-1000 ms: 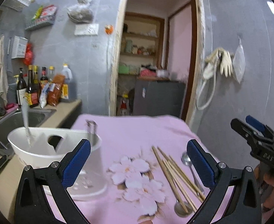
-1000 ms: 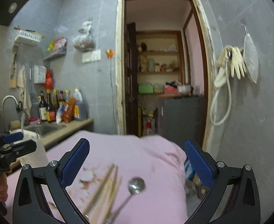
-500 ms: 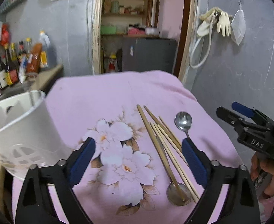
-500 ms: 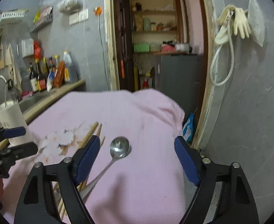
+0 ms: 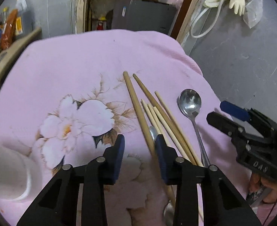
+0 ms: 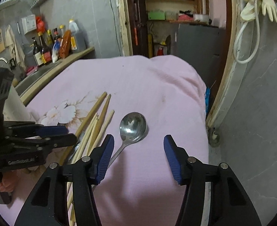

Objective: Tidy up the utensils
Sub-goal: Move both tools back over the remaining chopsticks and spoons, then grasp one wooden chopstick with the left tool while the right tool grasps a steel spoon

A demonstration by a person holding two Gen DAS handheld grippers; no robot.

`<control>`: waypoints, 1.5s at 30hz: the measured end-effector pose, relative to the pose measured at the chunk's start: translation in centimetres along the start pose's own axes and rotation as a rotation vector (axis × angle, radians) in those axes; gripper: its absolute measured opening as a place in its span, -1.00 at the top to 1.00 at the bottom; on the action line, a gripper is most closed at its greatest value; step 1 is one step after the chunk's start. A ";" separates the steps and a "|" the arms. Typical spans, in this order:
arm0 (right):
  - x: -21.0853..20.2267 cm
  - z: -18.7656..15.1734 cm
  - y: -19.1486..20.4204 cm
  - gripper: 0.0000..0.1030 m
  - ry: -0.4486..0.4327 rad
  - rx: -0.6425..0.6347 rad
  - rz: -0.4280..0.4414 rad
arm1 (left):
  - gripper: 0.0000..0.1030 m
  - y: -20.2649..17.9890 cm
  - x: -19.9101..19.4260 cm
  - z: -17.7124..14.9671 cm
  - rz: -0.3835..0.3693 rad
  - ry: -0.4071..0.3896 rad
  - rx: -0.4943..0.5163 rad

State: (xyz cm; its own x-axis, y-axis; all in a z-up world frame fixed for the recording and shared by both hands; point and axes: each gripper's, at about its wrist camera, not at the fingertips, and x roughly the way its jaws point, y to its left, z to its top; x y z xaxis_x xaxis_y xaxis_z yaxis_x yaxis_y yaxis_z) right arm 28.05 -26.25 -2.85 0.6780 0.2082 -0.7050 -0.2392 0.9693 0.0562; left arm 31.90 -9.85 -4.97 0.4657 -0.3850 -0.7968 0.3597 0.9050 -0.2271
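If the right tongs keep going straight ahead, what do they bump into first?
Probably the steel spoon: its bowl lies just ahead between the open right tongs, on the pink cloth. Depth is hard to judge.

Dim, even indoor light; soft shadows fall on the pink cloth (image 6: 157, 86) beneath each hand-held gripper. The spoon (image 6: 132, 127) bowl carries glare. Fisheye bending darkens the corners (the white container (image 5: 8, 171) at lower left is blurred).
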 end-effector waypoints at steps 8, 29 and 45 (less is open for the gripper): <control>1.7 0.4 0.2 0.09 0.070 -0.011 0.017 | 0.71 1.2 0.5 1.5 -0.025 0.011 -0.075; 5.2 2.2 1.8 0.19 0.153 -0.081 -0.018 | 0.89 2.2 -2.2 0.1 -0.013 0.062 -0.148; 6.1 3.0 1.6 0.20 0.155 -0.062 0.030 | 0.89 2.0 -0.9 1.6 -0.012 0.092 -0.135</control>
State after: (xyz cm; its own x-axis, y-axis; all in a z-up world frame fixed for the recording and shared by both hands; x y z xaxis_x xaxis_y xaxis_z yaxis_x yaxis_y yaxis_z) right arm 33.90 -23.02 -4.93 0.5560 0.2099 -0.8043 -0.3036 0.9520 0.0385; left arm 33.53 -7.94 -3.81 0.3834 -0.3834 -0.8403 0.2499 0.9189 -0.3052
